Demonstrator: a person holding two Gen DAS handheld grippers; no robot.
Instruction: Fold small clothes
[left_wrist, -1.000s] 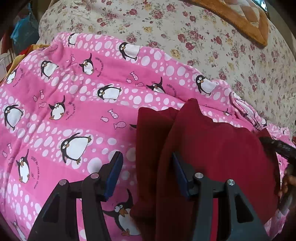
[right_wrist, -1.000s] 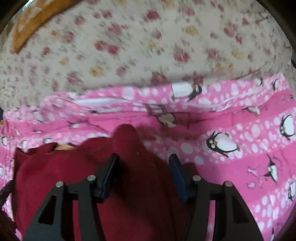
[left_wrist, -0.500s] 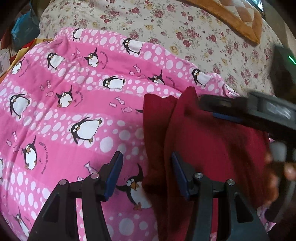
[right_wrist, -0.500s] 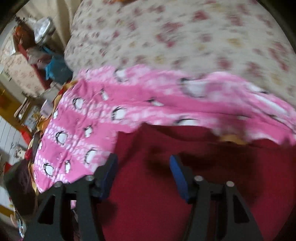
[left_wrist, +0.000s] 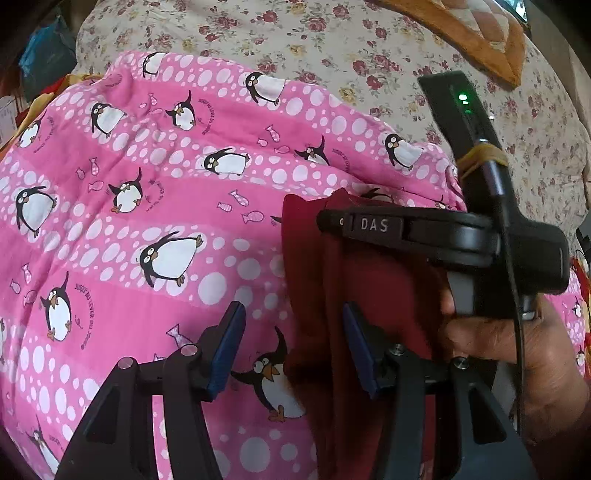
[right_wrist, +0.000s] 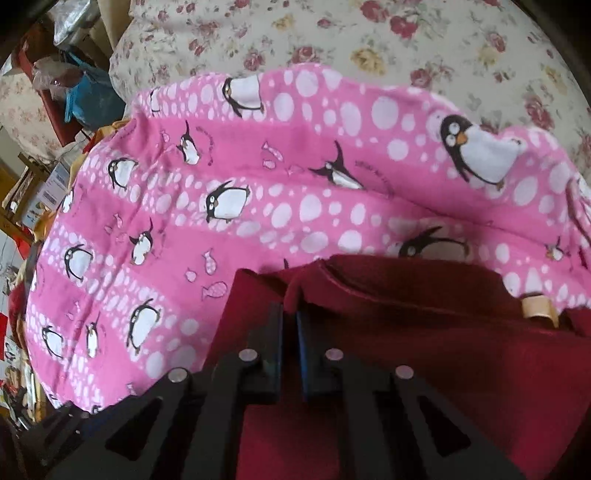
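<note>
Spread over the floral bed, a pink penguin-print blanket (left_wrist: 147, 221) carries a dark red knit garment (right_wrist: 424, 350); the right gripper (right_wrist: 290, 325), jaws clenched on its upper left corner, lies beyond the released left gripper (left_wrist: 291, 347) astride its left edge.

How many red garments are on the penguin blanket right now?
1: the dark red garment lies on the pink penguin blanket, its far edge pinched by the right gripper. More could be hidden beneath.
</note>
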